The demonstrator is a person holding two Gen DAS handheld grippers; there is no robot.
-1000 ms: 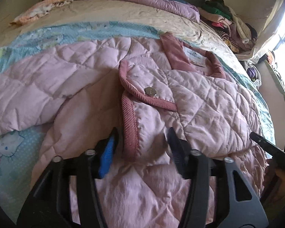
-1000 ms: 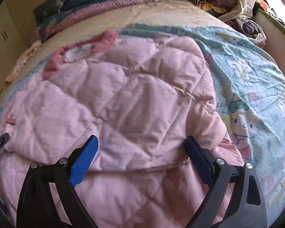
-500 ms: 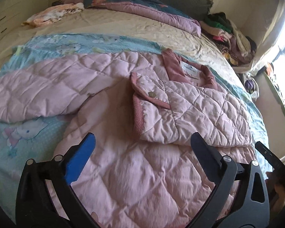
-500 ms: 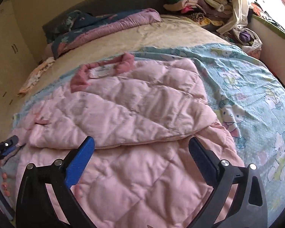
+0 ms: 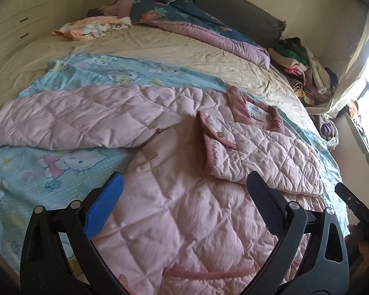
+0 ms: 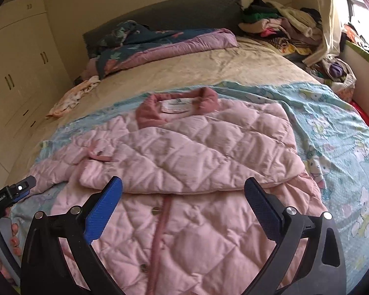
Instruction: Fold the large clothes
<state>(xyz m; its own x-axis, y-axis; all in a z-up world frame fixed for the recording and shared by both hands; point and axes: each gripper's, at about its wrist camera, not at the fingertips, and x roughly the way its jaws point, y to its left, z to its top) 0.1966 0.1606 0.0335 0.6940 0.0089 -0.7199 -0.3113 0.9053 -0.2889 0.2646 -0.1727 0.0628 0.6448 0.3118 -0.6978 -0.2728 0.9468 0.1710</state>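
A pink quilted jacket (image 5: 189,211) (image 6: 199,221) lies spread on the bed, its darker pink collar (image 6: 150,113) at the far end. One sleeve (image 5: 265,157) (image 6: 189,157) is folded across the chest, its ribbed cuff (image 5: 209,147) toward the middle. The other sleeve (image 5: 76,118) stretches out flat to the left. My left gripper (image 5: 184,184) hovers open above the jacket's lower body, nothing between its fingers. My right gripper (image 6: 183,186) is also open and empty, above the front placket with its snaps (image 6: 156,211). Each gripper shows at the edge of the other's view.
The jacket rests on a light blue cartoon-print sheet (image 6: 337,132) over a beige bedspread (image 5: 174,49). A rumpled floral quilt (image 5: 184,19) lies near the headboard, a clothes pile (image 6: 278,22) at the far corner by the window, and a small garment (image 5: 91,27) at the far left.
Both grippers let go of the folded sleeve, opened wide and pulled back and up from the jacket, so more of the bed shows. The sleeve stays folded across the chest.
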